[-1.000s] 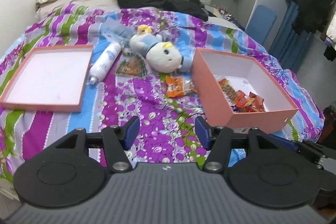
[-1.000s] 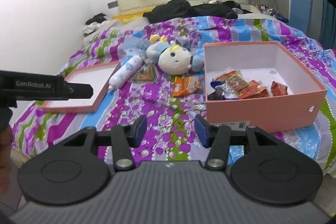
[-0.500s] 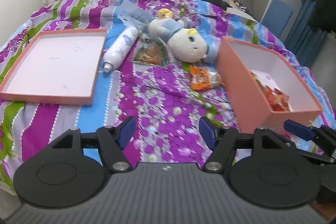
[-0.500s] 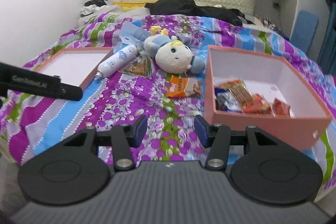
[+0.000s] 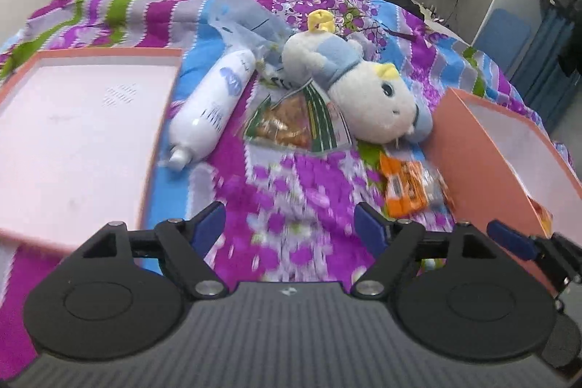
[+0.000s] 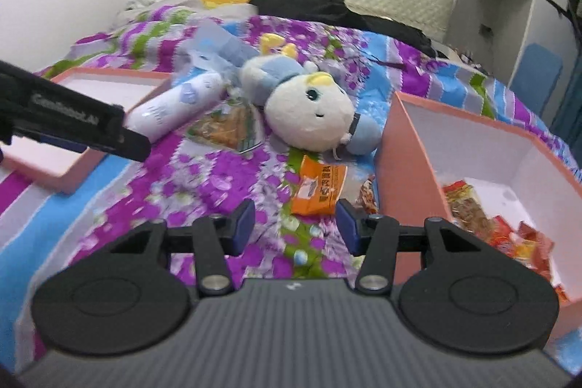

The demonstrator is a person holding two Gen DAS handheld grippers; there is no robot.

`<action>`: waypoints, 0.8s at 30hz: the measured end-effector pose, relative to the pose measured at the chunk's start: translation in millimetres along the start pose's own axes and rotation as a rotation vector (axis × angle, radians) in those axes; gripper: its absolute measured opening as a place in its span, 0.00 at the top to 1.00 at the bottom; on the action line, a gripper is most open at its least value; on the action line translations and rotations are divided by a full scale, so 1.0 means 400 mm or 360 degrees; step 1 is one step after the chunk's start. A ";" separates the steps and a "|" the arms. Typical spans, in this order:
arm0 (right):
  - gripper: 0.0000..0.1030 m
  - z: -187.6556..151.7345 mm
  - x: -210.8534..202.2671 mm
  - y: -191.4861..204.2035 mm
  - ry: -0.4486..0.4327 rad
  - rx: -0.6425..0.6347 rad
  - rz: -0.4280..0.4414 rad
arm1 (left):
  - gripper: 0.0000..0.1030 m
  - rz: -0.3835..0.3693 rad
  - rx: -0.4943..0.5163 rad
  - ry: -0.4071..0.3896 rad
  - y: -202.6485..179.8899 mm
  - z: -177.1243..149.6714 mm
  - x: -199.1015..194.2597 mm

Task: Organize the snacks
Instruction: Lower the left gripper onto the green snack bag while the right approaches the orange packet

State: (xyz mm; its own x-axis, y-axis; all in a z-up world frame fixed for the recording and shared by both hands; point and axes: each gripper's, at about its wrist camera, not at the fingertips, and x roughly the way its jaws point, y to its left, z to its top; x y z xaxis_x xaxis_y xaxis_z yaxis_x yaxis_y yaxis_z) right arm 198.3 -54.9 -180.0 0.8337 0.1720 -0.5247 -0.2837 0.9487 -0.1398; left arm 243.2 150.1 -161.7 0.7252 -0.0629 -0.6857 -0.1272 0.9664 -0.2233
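Right wrist view, orange snack packet (image 6: 317,190) lying lengthwise ahead, right gripper (image 6: 295,228) part-open, empty

Both wrist cameras look forward and downward over the bed (image 5: 276,213), low and close. Each shows the plush toy (image 5: 363,97) at centre (the shared landmark), the left view from left of it, the right view nearer the box (image 6: 411,148).

text: "GenRobot.AI", blurred | on: left gripper (image 6: 131,144) side bar, right wrist view | orange snack packet (image 6: 318,188): print unreadable
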 end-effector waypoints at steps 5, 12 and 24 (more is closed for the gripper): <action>0.48 0.010 0.124 -0.005 0.0077 -0.0001 -0.0059 | 0.21 0.0022 0.0106 0.0019 -0.001 0.072 0.156; 0.28 0.015 0.233 -0.009 0.0128 -0.0077 -0.0097 | 0.21 0.0005 0.0294 0.0088 -0.029 0.144 0.326; 0.27 0.016 0.360 0.004 0.0222 -0.0201 -0.0168 | 0.22 0.0006 0.0419 0.0110 -0.043 0.191 0.483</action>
State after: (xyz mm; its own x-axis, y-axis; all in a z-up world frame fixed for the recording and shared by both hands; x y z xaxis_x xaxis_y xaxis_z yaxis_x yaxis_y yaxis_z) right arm 321.0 -26.9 -250.6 0.7906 0.0268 -0.6117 -0.2628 0.9172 -0.2994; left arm 437.2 140.3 -237.3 0.6758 -0.0676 -0.7340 0.0571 0.9976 -0.0394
